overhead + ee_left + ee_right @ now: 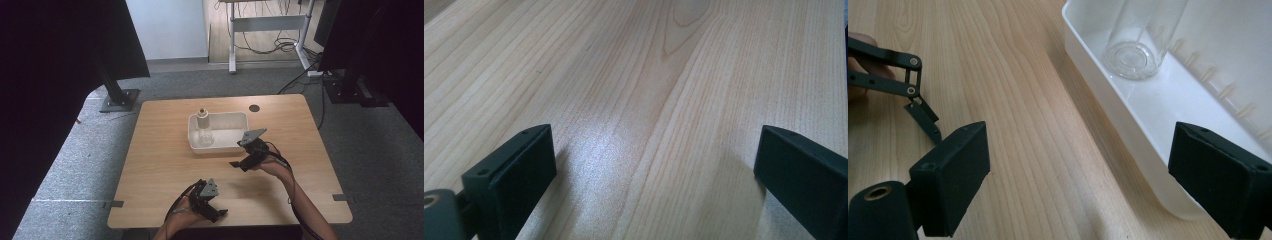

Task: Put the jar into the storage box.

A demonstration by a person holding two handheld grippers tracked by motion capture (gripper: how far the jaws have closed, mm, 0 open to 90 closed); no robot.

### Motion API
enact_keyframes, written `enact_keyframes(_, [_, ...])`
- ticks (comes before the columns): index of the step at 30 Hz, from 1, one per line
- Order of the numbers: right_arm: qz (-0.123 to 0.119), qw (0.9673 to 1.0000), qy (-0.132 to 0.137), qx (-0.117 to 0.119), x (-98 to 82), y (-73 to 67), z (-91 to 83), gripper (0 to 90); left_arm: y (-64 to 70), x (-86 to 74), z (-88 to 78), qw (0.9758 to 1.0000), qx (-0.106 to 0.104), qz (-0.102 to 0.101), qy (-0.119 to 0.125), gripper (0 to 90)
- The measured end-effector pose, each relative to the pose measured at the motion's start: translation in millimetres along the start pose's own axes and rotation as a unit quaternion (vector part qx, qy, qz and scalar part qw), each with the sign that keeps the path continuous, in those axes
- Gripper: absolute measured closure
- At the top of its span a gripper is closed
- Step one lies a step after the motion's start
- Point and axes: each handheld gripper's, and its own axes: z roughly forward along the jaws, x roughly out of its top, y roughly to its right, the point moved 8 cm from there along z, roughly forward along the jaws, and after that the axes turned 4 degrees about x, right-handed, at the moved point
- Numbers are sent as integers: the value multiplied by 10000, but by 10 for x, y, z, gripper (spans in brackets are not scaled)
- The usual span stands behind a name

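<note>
Right gripper (236, 163) sits centre-right of the high view, jaws spread, nothing between them, just beside the white tray (243, 119). Clear bottle (203, 131) stands upright in the tray's left end, upper centre in the right gripper view (1139, 42). Likely next: pick it. Come in over the near wall, straddle the body, squeeze gently since glass slips. Left gripper (214, 214) is parked bottom centre, spread, empty.

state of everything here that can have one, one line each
glass bottle: upright in the tub's left end, capped, looks empty
white tub: open-topped, on the table, holds just the bottle
left gripper: open, nothing between the jaws, above bare wood
right gripper: open, empty, beside the tub's wall
</note>
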Motion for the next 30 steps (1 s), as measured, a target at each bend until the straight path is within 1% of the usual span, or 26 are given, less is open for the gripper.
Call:
enact_keyframes(10, [72,9999,35,-84,-158,-39,-93,90,-1,1,1,10000,7,0,2,30])
enact_keyframes(30, [240,9994,-4,-237,-500,-135,-259,91,-1,3,3,10000,19,-19,11,30])
